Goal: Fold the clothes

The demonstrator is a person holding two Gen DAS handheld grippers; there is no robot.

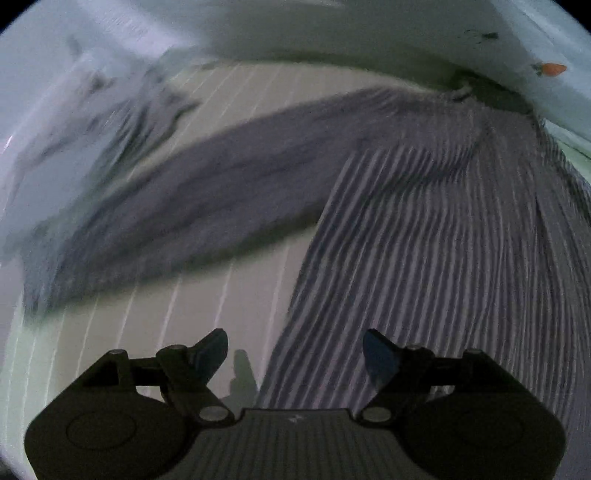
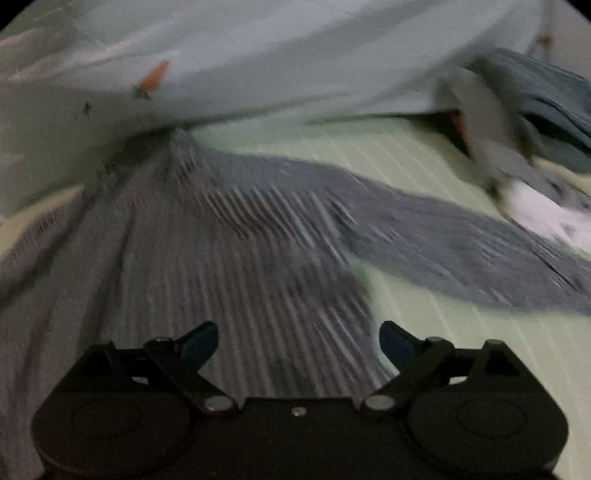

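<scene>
Striped shirt (image 1: pixel 424 229) lies spread flat on the pale green lined bed sheet (image 1: pixel 229 295), collar end tucked up against the light blue-green bedding (image 1: pixel 332 33) at the far side. Stripes are grey and white. One sleeve (image 1: pixel 192 199) stretches out to the left in the left wrist view; the other sleeve (image 2: pixel 461 243) runs right in the right wrist view.

Left gripper (image 1: pixel 295 349): jaws wide, nothing between them, hanging over the shirt's left edge where it meets the sheet.

Right gripper (image 2: pixel 299 339): jaws wide, empty, over the shirt body near its right edge.

Pile of other clothes (image 2: pixel 535 147) at far right of the right view, blue, grey and white, heavily blurred.

Small orange print mark (image 2: pixel 153 77) on the bedding. No readable text, brand or label anywhere; both views are motion-blurred.
</scene>
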